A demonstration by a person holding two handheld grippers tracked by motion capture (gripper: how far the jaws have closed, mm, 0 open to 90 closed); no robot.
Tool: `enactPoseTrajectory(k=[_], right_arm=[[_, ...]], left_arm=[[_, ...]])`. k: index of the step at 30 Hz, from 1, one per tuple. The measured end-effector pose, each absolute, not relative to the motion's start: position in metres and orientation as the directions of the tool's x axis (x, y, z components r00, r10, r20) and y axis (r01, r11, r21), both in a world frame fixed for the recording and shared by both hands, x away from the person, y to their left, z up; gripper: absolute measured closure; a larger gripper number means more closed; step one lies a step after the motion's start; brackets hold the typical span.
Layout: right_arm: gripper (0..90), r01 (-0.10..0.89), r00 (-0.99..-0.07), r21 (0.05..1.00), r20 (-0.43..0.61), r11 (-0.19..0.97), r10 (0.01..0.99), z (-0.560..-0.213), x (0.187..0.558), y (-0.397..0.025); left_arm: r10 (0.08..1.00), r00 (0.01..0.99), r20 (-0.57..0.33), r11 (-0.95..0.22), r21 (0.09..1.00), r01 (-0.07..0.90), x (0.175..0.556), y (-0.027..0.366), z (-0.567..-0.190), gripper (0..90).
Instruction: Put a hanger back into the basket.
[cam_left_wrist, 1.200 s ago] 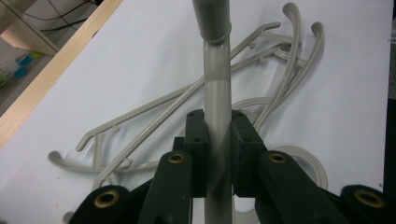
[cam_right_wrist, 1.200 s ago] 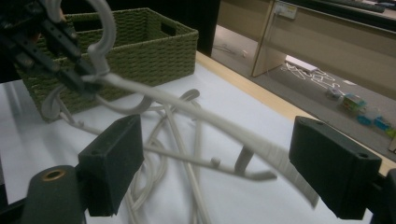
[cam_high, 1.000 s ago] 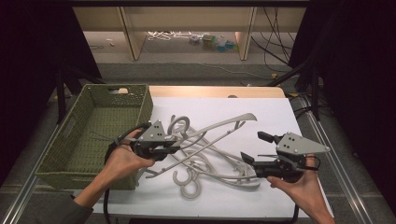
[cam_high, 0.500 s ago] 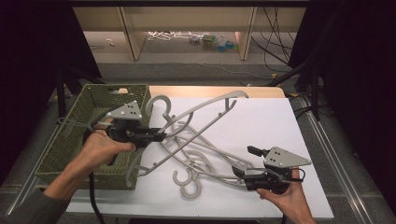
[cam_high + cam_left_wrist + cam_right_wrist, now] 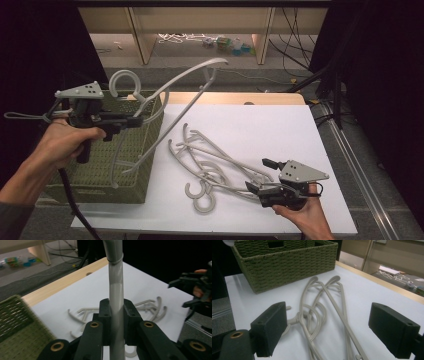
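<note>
A grey plastic hanger (image 5: 175, 87) hangs tilted in the air over the green woven basket (image 5: 100, 187), hook up and one end dipping toward the basket. My left gripper (image 5: 136, 121) is shut on its bar; in the left gripper view the jaws (image 5: 115, 307) clamp the hanger (image 5: 115, 282). Several more grey hangers (image 5: 212, 162) lie tangled on the white table. My right gripper (image 5: 257, 174) is open just right of that pile, near the front edge. In the right gripper view its jaws (image 5: 332, 327) stand wide apart, with the hangers (image 5: 322, 302) ahead and the basket (image 5: 287, 262) beyond.
The white tabletop (image 5: 260, 130) has a wooden strip (image 5: 225, 97) along its back edge. The basket takes up the table's left end. A black cable (image 5: 70, 195) trails from the left gripper. Shelves and loose items (image 5: 225, 45) lie on the floor beyond.
My left gripper has lifted one hanger out of the pile and carried it up and left over the basket. The right gripper has drifted toward the front edge and stays open.
</note>
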State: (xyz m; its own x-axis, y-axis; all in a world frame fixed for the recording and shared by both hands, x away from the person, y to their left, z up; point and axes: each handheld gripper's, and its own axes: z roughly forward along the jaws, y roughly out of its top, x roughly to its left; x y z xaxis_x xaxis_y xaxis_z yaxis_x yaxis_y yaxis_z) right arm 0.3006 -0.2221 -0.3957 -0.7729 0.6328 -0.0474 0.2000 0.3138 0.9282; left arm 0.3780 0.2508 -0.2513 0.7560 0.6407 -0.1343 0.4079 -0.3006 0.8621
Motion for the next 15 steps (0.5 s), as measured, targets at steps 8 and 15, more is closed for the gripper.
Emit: enactPoseTrajectory(k=[8,15], right_arm=[[16.2,0.208,-0.773,0.926,-0.042,0.315,0.633,-0.397,0.301,-0.222],[16.1,0.213,-0.776,0.925,-0.036,0.315,0.629,-0.397,0.301,-0.224]], left_arm=[[0.711,0.698,-0.089,-0.277,0.876,0.394,0.4,0.293,-0.254,79.7],[0.74,0.671,-0.043,-0.31,0.864,0.397,0.409,0.32,-0.273,79.7]])
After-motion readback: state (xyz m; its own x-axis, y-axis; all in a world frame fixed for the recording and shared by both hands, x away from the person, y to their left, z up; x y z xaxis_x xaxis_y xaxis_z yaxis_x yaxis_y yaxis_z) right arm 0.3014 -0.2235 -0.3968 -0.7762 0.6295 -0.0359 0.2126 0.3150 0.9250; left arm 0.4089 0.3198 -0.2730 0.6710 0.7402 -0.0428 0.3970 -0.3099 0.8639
